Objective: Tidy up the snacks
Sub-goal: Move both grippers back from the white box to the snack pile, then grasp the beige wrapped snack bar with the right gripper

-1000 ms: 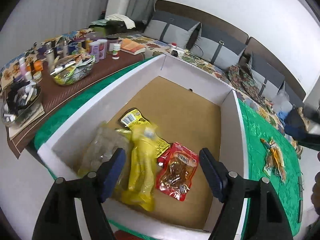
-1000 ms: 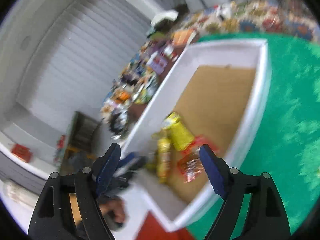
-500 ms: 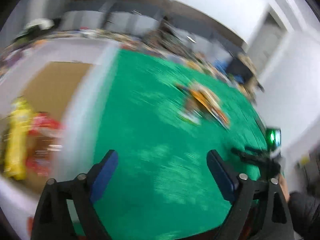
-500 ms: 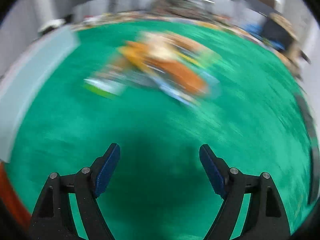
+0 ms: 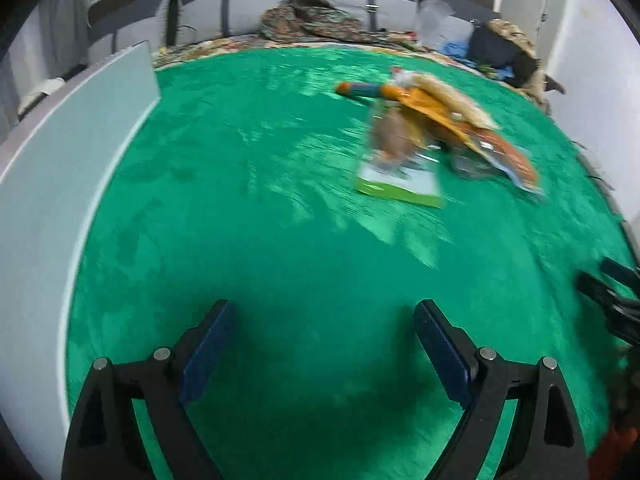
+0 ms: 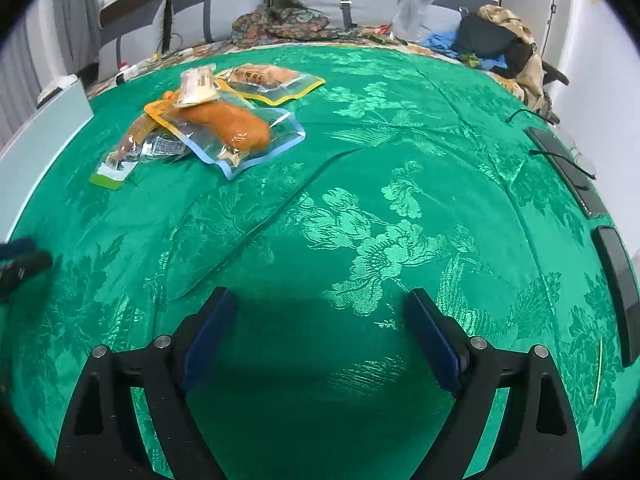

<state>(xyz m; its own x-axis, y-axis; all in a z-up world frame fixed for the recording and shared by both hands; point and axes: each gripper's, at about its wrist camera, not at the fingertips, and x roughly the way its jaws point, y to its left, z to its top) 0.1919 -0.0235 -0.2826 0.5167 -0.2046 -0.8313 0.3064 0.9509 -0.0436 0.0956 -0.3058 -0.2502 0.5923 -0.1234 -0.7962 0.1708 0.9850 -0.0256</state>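
A green floral brocade tablecloth [image 6: 400, 208] fills both views. A white box wall [image 5: 52, 184], cut off, stands left of the gaping, empty left claw [image 5: 324, 352]. Clear snack pouches [image 6: 224, 128], print unreadable, lie ahead-left of the released right claw [image 6: 320, 340].

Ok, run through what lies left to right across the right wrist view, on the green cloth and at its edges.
White box wall → green-edged packet → blue-edged pouch with the orange snack → bare green tablecloth → dark flat devices at the right edge.
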